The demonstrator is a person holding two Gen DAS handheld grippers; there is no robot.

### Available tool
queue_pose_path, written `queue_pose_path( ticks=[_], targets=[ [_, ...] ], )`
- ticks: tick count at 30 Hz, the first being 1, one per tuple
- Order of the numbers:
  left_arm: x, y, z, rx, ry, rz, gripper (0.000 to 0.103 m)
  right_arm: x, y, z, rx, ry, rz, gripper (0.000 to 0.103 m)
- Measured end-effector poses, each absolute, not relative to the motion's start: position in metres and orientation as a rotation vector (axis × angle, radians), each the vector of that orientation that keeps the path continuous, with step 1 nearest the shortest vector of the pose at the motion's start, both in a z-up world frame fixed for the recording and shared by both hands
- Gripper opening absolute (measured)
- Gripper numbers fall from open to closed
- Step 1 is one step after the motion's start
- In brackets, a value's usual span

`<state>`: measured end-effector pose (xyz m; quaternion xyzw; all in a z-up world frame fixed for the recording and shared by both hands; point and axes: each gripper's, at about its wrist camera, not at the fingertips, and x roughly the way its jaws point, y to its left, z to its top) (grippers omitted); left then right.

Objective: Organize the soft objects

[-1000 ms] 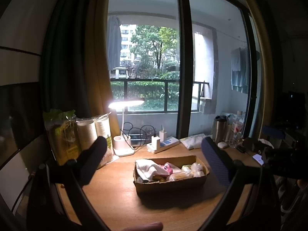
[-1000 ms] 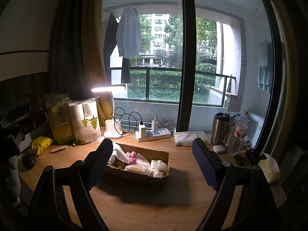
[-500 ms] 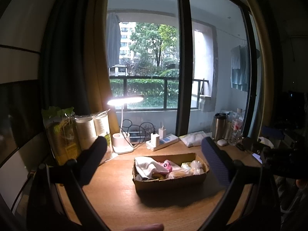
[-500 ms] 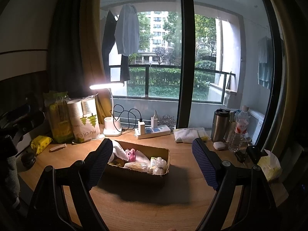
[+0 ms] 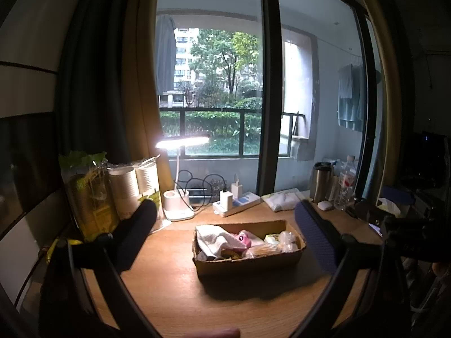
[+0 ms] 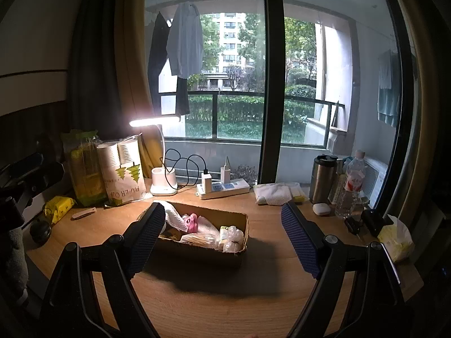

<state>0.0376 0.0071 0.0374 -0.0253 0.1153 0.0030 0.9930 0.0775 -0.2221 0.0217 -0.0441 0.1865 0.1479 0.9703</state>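
Both the left gripper [image 5: 224,226] and right gripper [image 6: 222,225] hang wide open and empty above the desk [image 6: 225,295]. The cardboard box [image 6: 214,253] sits mid-desk holding a white cloth [image 5: 211,236], a pink plush toy [image 6: 193,222] and knotted plastic bags [image 6: 232,238]. All probably light and squashy, the bags slippery; pinch the cloth's raised fold or the toy's body.

The right gripper [image 6: 224,231] hangs above the desk [image 6: 225,304], jaws spread wide, framing the cardboard box [image 6: 203,249].
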Motion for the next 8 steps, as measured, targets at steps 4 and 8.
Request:
queue_pose_path(
  ticks=[4, 8],
  targets=[
    [0.0379, 0.0068, 0.0370, -0.054, 0.230, 0.009, 0.099, 0.0780, -0.2215, 0.0204, -0.091, 0.381, 0.298, 0.087],
    [0.0384, 0.0059, 0.0359, -0.056, 0.234, 0.010, 0.099, 0.0780, -0.2213, 0.0203, -0.090, 0.382, 0.298, 0.087]
  ],
)
